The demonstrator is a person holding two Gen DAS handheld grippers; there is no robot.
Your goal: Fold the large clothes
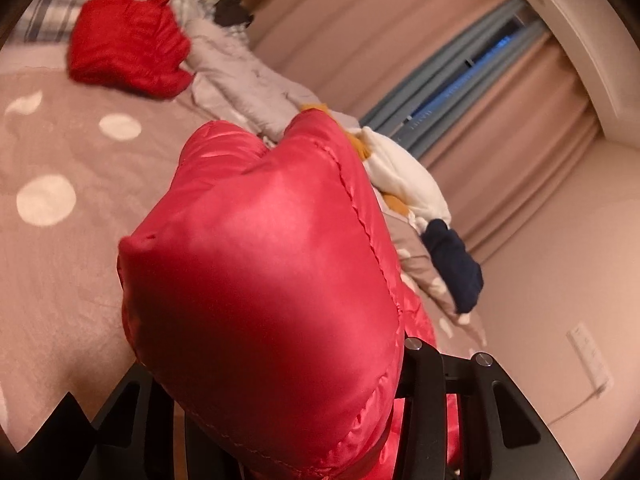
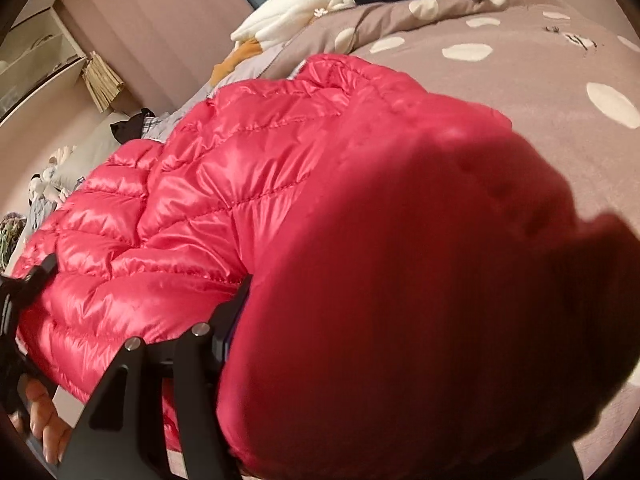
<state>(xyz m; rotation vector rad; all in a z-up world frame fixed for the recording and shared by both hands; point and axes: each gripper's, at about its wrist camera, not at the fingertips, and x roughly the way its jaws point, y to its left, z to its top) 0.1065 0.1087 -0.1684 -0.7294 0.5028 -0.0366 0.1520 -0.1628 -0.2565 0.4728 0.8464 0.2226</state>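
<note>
Glossy quilted red puffer jacket on matt, fuzzy polka-dot bedspread.

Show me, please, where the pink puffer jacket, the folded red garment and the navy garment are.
pink puffer jacket [image 2: 168, 216]: right wrist view, its quilted body.
folded red garment [image 1: 128, 44]: left wrist view, its middle.
navy garment [image 1: 454, 264]: left wrist view, its middle.

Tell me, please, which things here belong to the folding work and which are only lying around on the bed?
Part of the job:
- pink puffer jacket, held by both claws
- left claw
- right claw
- bed cover, the folding surface

Just lying about:
- red garment
- grey clothes
- white garment
- navy garment
- curtains
</note>
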